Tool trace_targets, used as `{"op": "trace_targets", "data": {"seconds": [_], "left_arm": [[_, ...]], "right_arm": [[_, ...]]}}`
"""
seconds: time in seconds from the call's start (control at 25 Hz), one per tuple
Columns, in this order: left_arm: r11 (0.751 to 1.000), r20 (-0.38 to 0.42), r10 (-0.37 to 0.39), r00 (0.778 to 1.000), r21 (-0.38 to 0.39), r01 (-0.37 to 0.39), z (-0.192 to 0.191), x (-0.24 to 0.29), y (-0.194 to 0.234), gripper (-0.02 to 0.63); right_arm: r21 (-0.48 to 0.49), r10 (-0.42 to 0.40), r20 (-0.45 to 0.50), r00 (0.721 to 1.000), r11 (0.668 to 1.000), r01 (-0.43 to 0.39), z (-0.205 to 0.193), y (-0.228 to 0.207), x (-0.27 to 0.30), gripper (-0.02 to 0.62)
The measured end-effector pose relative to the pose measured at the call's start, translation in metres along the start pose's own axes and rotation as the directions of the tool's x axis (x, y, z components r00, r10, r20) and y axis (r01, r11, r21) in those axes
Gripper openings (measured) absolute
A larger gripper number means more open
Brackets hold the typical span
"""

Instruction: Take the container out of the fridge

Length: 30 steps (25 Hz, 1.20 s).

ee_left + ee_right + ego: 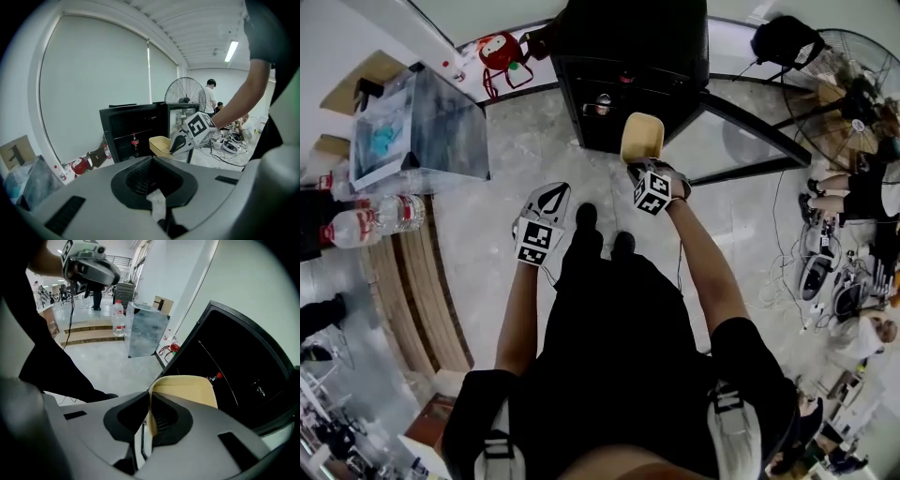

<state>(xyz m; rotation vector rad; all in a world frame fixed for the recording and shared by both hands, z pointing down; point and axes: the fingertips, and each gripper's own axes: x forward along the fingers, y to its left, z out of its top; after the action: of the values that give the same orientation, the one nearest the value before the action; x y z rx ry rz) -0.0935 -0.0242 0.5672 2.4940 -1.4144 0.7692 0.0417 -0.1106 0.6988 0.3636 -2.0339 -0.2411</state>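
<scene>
While the right gripper (637,169) pinches the yellow container (641,137) by its wall between its fingers, just outside the open fridge (619,89), hold level, clearing the door; left gripper (547,201) fingers pressed together, empty.

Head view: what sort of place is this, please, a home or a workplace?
Most likely a workplace, perhaps a lab or testing room, not a home. A black fridge stands open on a bare floor, a large fan is near it, and loose cables and devices lie at the right.
</scene>
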Motion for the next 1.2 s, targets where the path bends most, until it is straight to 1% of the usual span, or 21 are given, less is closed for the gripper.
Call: {"op": "trace_targets", "data": {"seconds": [0.4,0.72,1.0,1.2], "left_arm": [[0.999,0.005,0.036,0.999,-0.003,-0.036,-0.011,-0.026,-0.038,0.02],[0.998,0.005,0.063,0.998,-0.022,-0.063,-0.022,-0.043,-0.064,0.02],[0.996,-0.005,0.079,0.997,-0.037,-0.079,-0.031,-0.051,-0.079,0.02],[0.996,0.0,0.086,0.996,-0.037,-0.086,-0.031,-0.056,-0.083,0.02]], "right_arm": [[-0.026,0.022,0.025,0.999,0.999,-0.021,-0.011,0.044,-0.022,0.021],[-0.059,0.036,0.031,0.999,0.998,-0.034,-0.021,0.069,-0.033,0.02],[-0.075,0.045,0.036,0.998,0.996,-0.042,-0.027,0.081,-0.038,0.02],[-0.076,0.042,0.036,0.998,0.996,-0.039,-0.029,0.084,-0.043,0.02]]}}
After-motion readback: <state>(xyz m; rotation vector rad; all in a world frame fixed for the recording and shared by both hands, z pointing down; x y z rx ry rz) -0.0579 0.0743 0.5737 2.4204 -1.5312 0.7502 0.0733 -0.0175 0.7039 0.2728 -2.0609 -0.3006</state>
